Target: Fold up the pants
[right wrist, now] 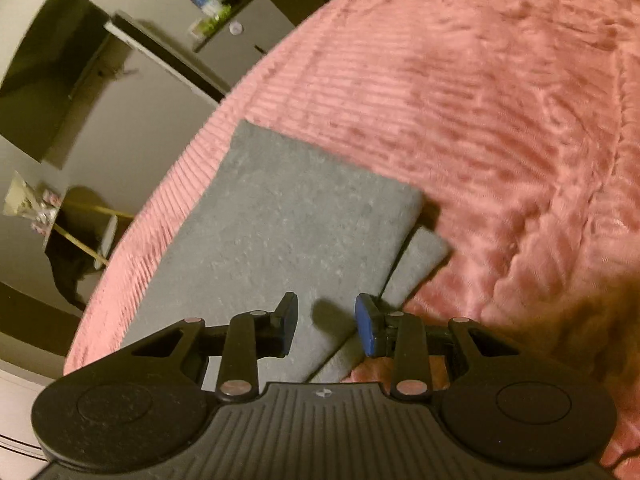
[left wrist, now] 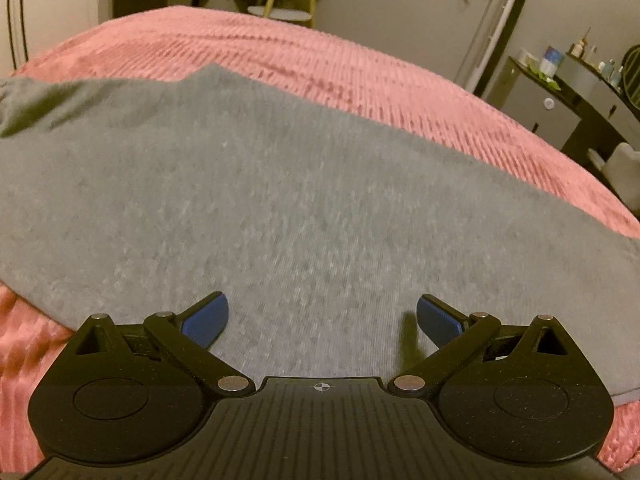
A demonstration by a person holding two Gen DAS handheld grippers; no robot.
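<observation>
The grey pants lie folded on a pink ribbed bedspread that covers the bed. In the left wrist view the cloth fills the middle of the picture from 9 o'clock to 3 o'clock, flat and smooth, with a raised corner toward 11 o'clock. The left gripper hangs over the near part of the cloth with its jaws spread wide; the blue pads stand well apart and nothing lies between them.

In the right wrist view the pants show as a stacked rectangle: an upper layer with a lower layer sticking out along its edge at 4 o'clock. The right gripper hangs above that stepped edge, its jaws released with a clear gap and no cloth in it. The bedspread spreads wrinkled from 12 o'clock round to 4 o'clock.

Nothing rests on the pants, and no object lies on the bed near either gripper. Beyond the bed, in the left wrist view, a dark cabinet at 2 o'clock carries small bottles and boxes, too small to name. A white round stool top stands at 12 o'clock behind the far edge of the bed. In the right wrist view a dark flat panel hangs on the wall at 10 o'clock, and a yellow-handled broom leans at 9 o'clock.
</observation>
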